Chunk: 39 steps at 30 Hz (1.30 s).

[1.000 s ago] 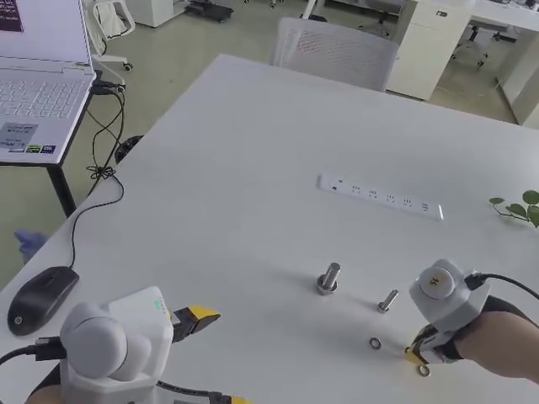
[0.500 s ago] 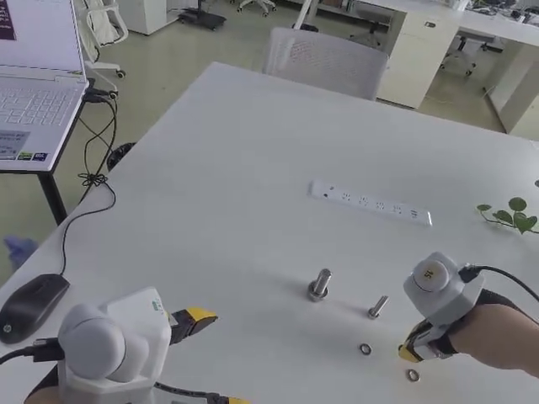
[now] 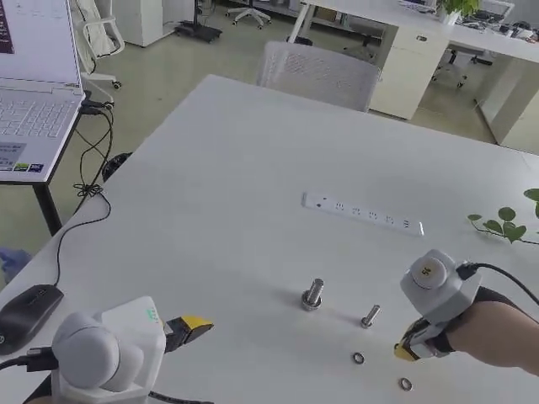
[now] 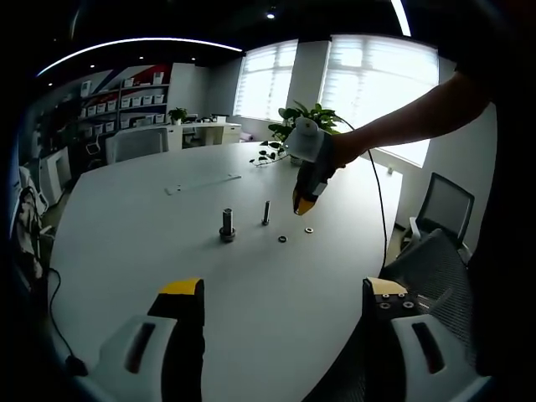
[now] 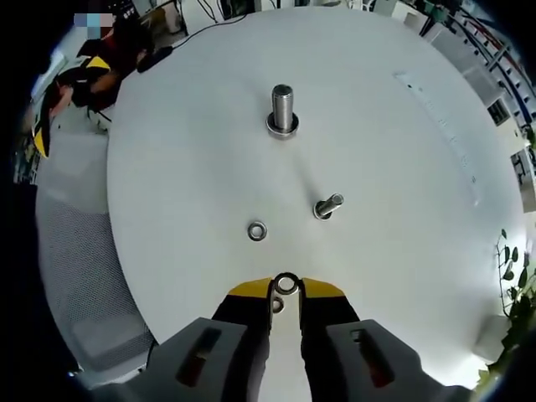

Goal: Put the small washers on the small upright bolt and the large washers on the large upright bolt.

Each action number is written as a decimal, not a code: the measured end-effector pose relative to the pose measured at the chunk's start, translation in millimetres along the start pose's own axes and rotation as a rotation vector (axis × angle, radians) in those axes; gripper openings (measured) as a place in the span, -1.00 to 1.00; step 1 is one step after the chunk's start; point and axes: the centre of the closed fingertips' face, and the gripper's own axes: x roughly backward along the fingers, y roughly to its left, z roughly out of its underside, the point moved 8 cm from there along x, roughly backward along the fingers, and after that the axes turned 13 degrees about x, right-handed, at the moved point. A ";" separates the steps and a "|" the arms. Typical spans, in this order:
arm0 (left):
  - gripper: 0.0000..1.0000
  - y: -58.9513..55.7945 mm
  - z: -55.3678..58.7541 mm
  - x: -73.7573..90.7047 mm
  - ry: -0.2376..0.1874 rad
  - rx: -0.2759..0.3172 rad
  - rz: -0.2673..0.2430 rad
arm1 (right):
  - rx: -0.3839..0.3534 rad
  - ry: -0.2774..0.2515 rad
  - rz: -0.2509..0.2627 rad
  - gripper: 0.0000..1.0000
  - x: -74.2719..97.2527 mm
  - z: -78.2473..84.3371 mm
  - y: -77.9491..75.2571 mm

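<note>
Right gripper [image 5: 286, 295] jaws are sitting narrow and appear to be pinching a washer [image 5: 286, 283] by its lower rim, ring face-on at the tips. The bite is looking shallow. Judging it thin, stiff, light and slick, so an off-centre squeeze is risking a twist or pop-out. Gripping the rim is leaving the hole free for threading. Can't tell whether it is small or large. Loose washer [image 5: 257, 229] is lying flat just ahead, and second loose washer [image 3: 405, 385] is lying on the table near the hand. Small upright bolt [image 5: 328, 205] is standing near, with large upright bolt [image 5: 282, 109] standing further on, apart. Left gripper [image 4: 283, 289] is hanging wide open, empty, well back. Table [image 3: 253, 185] is giving bare room around both bolts. Power strip [image 3: 362, 213] is lying well beyond. The near edge is looking close, so a dropped ring could be rolling off.
</note>
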 end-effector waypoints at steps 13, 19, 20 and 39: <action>0.53 -1.5 -0.1 2.9 -0.008 -0.001 -0.004 | 0.023 0.000 0.019 -0.74 11.9 -6.8 -10.4; 0.53 -1.5 2.5 4.3 -0.005 0.002 -0.008 | 0.030 -0.002 0.034 -0.74 15.6 -11.1 -17.6; 0.53 -1.6 2.7 4.3 -0.004 0.001 -0.008 | 0.031 -0.002 0.034 -0.74 15.6 -11.8 -18.3; 0.53 -0.9 6.4 7.9 -0.013 0.009 -0.014 | 0.057 -0.009 0.041 -0.74 14.7 -32.5 -32.1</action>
